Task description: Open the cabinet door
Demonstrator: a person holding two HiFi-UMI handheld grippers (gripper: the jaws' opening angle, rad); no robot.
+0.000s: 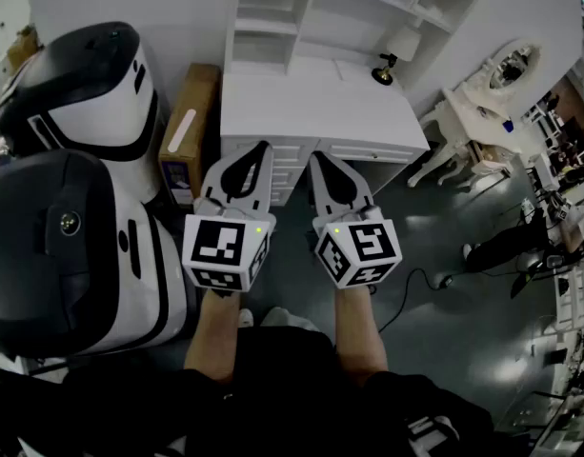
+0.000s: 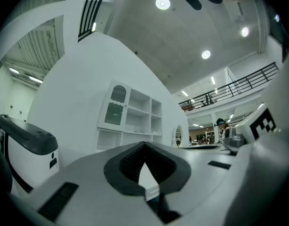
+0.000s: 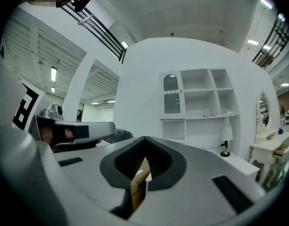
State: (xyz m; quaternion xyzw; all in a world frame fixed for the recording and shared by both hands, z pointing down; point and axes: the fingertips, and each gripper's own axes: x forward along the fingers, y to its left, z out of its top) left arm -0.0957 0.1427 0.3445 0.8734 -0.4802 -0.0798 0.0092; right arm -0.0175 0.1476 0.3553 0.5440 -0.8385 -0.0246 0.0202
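Note:
A white desk [image 1: 320,112] with a shelf hutch [image 1: 301,12] stands against the wall ahead of me. The hutch's cabinet door [image 3: 171,94] is a closed glass-fronted panel at its upper left, also seen as the cabinet door [image 2: 117,106] in the left gripper view. Both grippers are held side by side in front of the desk, well short of the hutch. My left gripper [image 1: 262,147] [image 2: 144,144] is shut with nothing between its jaws. My right gripper [image 1: 316,158] [image 3: 145,138] is shut and empty too, pointing level at the desk.
Two large black-and-white machines [image 1: 82,93] [image 1: 72,255] crowd the left side. A cardboard box [image 1: 189,131] leans between them and the desk. A small lamp [image 1: 387,65] stands on the desk. A white dressing table with a mirror [image 1: 492,93] is at the right, cables [image 1: 415,284] on the floor.

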